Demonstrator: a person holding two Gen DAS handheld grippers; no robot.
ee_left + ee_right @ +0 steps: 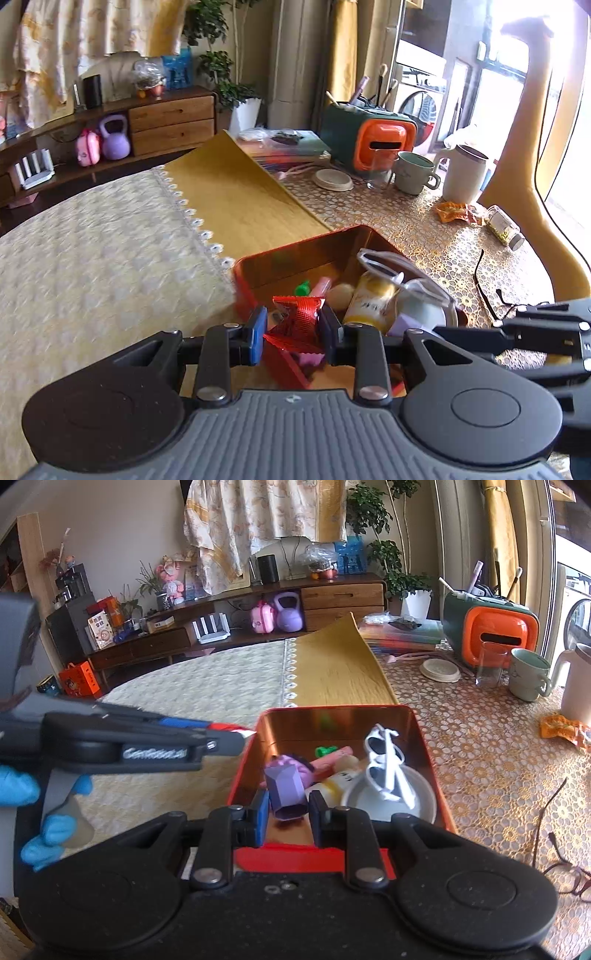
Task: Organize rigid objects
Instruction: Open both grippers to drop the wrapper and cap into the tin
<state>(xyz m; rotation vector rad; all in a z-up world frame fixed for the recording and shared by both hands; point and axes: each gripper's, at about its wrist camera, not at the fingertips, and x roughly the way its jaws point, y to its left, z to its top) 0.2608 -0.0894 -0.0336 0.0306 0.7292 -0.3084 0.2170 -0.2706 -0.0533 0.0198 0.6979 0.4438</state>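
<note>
A red tin box (432, 771) with a coppery inside stands on the table; it also shows in the left wrist view (295, 251). In it lie white sunglasses (384, 760), a white bowl (417, 797), a yellow-white bottle (369, 299), a pink stick and a green piece. My left gripper (293, 326) is shut on a red crinkly packet (299, 314) just above the box's near-left rim. My right gripper (286, 810) is shut on a purple faceted box (286, 790) held over the near end of the tin.
Dark-framed glasses (557, 849) lie on the lace cloth right of the tin. Farther back stand a mug (526, 679), a glass (489, 664), a white jug (576, 686), an orange-green container (491, 631), a round lid (441, 670), an orange wrapper (561, 731) and a small jar (504, 225).
</note>
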